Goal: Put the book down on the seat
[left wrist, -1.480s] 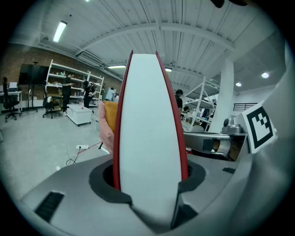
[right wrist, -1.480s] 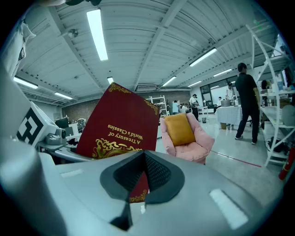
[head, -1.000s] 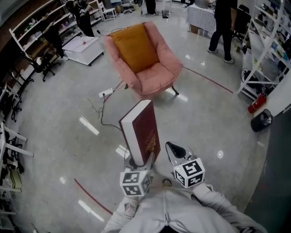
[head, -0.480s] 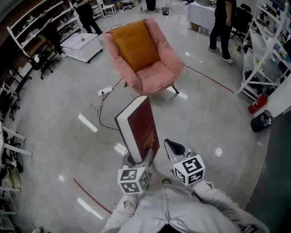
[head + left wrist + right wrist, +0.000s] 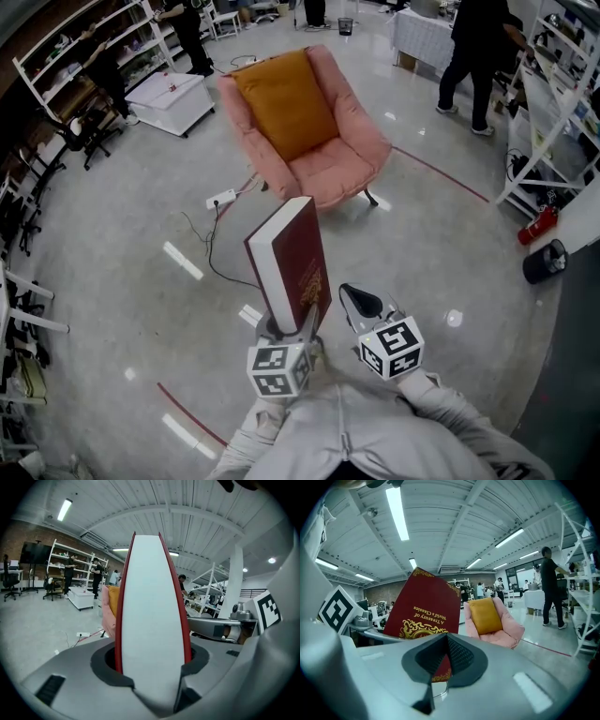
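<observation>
A thick dark red book [image 5: 291, 262] with gold print stands upright in my left gripper [image 5: 286, 330], whose jaws are shut on its lower end. In the left gripper view the white page edge of the book [image 5: 150, 611] fills the gap of the left gripper [image 5: 152, 665]. My right gripper [image 5: 361, 305] hovers just right of the book, shut on nothing. The right gripper [image 5: 445, 656] view shows the book cover [image 5: 424, 609] beside it. Ahead stands a pink armchair [image 5: 361, 141] with an orange cushion [image 5: 286, 98]; its seat [image 5: 328, 169] is bare.
A power strip with a cable [image 5: 220, 198] lies on the floor left of the chair. A white box [image 5: 169, 98] and shelving [image 5: 66, 56] stand at the left. A person [image 5: 473, 56], a fire extinguisher [image 5: 536, 225] and a black bin [image 5: 544, 261] are at the right.
The armchair has come slightly lower and closer in the head view. The book stays upright in the left gripper. The person at the back right has shifted to the right.
</observation>
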Demonstrator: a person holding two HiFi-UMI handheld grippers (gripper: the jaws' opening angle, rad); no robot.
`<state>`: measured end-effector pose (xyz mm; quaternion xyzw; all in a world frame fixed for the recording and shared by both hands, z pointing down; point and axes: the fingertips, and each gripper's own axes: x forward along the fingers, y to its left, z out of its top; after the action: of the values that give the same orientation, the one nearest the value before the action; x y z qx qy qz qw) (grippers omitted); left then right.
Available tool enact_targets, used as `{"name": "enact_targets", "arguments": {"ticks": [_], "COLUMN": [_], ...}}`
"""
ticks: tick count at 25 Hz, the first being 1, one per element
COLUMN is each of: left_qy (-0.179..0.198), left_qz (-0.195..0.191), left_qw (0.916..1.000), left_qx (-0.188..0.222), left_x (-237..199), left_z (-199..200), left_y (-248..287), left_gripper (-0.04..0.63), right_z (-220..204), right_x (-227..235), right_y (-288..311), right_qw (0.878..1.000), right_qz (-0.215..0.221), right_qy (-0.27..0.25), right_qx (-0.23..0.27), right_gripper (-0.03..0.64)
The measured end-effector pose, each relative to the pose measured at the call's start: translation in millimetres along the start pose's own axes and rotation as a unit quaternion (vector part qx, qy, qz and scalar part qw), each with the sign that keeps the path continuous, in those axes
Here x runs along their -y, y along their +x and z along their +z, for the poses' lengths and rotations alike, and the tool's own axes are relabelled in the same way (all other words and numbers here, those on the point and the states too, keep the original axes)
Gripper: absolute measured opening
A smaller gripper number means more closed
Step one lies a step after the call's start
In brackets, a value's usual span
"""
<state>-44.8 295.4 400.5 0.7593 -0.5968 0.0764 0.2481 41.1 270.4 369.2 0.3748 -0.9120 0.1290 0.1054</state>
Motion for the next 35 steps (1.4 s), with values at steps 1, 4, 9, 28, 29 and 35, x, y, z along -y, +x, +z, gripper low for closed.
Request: {"name": "enact_targets", "arguments": {"ticks": [1,4,9,28,29,35], "left_qy": [0.003,0.006,0.009,-0.005,-0.007,-0.005], "left_qz": [-0.002,-0.008,-0.02,-0.022,-0.022,-0.015], "left_qw": [1.0,0.9999,0.9997,0.9996,0.9995,0.9995], "left_qx": [-0.001,-0.004,-0.007,-0.018,-0.02,-0.026], "left_x": [-5.3,-19.9,-43.6,-112.4,-114.1,-123.0], "left_z": [4.7,17.4,34.4,57.8,57.9,61.5], "left_y": [4.5,18.9,43.9,90.2,91.3,102.1], "left_gripper": [0.245,0.245,0.245,0.245,0.245,0.245], "right_z": [3.7,11.3,15.8,27.7,27.4,29.7], "right_x": [0.4,2.5,8.2,11.7,12.9,25.1], "right_y": [7.5,29.3,64.6,145.5,147.6,159.3], "right_qw": [1.0,1.0,1.0,1.0,1.0,0.999], "right_qz": [0.0,-0.003,-0.013,-0.016,-0.016,-0.017], "right_qy": [0.001,0.003,0.009,-0.004,-0.003,0.003], "right_qx": [0.001,0.001,-0.004,-0.023,-0.025,-0.027], "right_gripper": [0.0,0.0,0.0,0.0,0.0,0.0]}}
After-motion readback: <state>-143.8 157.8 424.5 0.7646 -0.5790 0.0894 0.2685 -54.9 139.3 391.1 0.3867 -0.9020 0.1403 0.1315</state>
